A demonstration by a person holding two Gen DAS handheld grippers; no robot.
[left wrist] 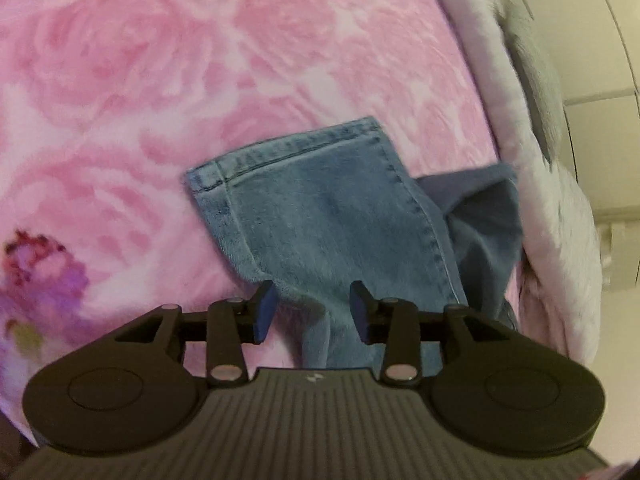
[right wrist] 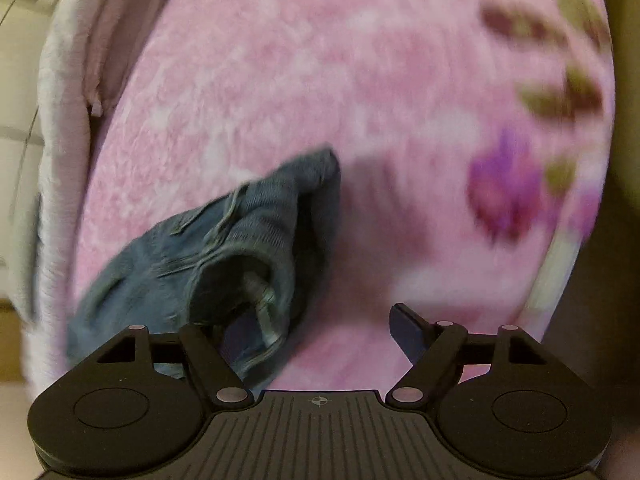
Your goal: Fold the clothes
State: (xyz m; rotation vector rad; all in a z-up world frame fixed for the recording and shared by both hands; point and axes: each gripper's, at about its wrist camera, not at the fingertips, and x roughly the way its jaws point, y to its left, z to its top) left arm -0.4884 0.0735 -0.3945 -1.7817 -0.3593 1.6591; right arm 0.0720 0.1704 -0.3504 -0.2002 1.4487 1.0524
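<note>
jeans (left wrist: 332,216) lie on the pink rose blanket (left wrist: 120,80), low and centre-right in the left view. nearest, the left gripper (left wrist: 312,312) has its jaws parted, released, with a ridge of denim bunched between them. in the blurred right view the right gripper (right wrist: 316,332) is spread wide; the waist end of the jeans (right wrist: 224,248) covers its left finger. farther off, a pale fleece edge (left wrist: 500,80) borders the blanket.

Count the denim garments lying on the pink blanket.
1: the jeans, lying near the pink blanket's edge, partly between the left gripper's open fingers; more could be hidden out of frame.
</note>
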